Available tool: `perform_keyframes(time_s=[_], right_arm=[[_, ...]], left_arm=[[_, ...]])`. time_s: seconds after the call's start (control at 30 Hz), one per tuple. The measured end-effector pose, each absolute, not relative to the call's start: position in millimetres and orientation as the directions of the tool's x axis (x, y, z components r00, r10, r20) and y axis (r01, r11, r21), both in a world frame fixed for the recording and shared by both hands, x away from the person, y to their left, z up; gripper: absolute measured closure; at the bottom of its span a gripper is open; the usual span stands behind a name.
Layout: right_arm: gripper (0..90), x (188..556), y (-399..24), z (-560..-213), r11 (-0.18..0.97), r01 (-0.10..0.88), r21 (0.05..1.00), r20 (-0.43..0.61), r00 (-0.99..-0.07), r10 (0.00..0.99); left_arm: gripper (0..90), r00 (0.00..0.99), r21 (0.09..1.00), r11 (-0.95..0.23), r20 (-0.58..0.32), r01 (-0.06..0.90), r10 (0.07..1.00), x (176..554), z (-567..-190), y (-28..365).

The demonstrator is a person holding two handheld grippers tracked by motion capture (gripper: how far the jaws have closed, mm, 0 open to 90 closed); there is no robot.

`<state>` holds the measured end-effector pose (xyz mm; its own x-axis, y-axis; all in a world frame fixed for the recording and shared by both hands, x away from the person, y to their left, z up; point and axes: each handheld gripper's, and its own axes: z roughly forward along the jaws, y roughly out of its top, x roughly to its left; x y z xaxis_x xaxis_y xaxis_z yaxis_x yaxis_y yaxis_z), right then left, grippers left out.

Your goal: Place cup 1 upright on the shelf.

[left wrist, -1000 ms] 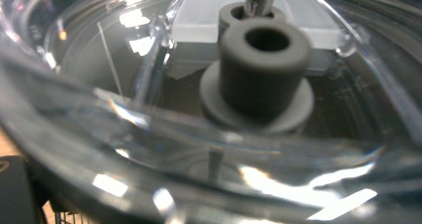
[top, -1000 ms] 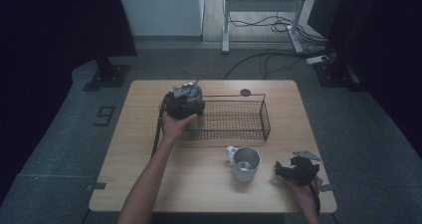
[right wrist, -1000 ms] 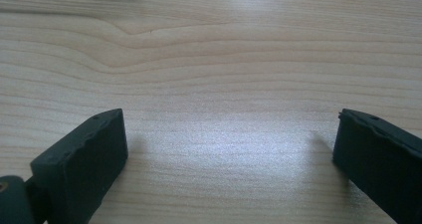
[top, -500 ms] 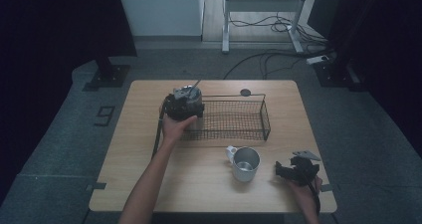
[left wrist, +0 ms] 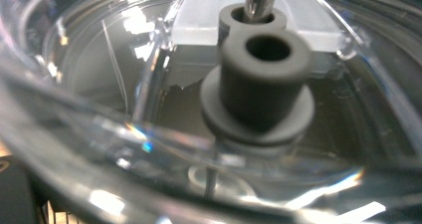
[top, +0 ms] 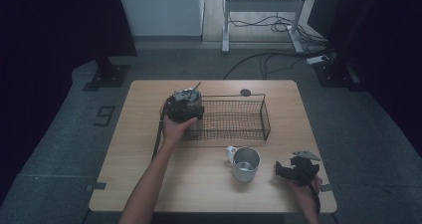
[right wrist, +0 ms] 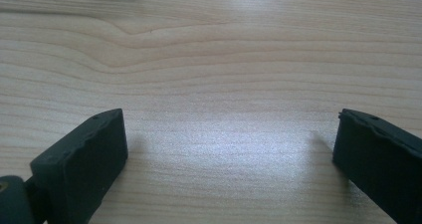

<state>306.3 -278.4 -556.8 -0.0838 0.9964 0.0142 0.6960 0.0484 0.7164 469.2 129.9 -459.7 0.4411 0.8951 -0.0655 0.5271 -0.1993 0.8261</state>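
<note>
The left tool (top: 183,106) is clamping a clear glass container (left wrist: 149,84) over the wire basket's (top: 234,119) left end; the right tool (top: 294,170), jaws apart, is resting near the surface's (top: 149,149) front right corner.

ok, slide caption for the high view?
Left gripper at wire basket's end; right gripper rests beside metal mug.

Bare wooden worktop (top: 149,149) lies open left and front; the black wire basket (top: 234,118) walls off the middle, a steel mug (top: 245,163) stands before it, and bare wood lies between the right claw (right wrist: 229,149) jaws
</note>
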Motion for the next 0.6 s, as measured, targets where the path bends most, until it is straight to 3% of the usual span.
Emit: perform_keyframes(time_s=[0.6], right_arm=[[0.5, 306, -278, -557, 0.048, 0.696, 0.716, 0.014, -0.084, 0.996]], left_arm=[[4.0, 0.447, 0.815, -0.217, -0.056, 0.537, 0.893, 465, -471, 127]])
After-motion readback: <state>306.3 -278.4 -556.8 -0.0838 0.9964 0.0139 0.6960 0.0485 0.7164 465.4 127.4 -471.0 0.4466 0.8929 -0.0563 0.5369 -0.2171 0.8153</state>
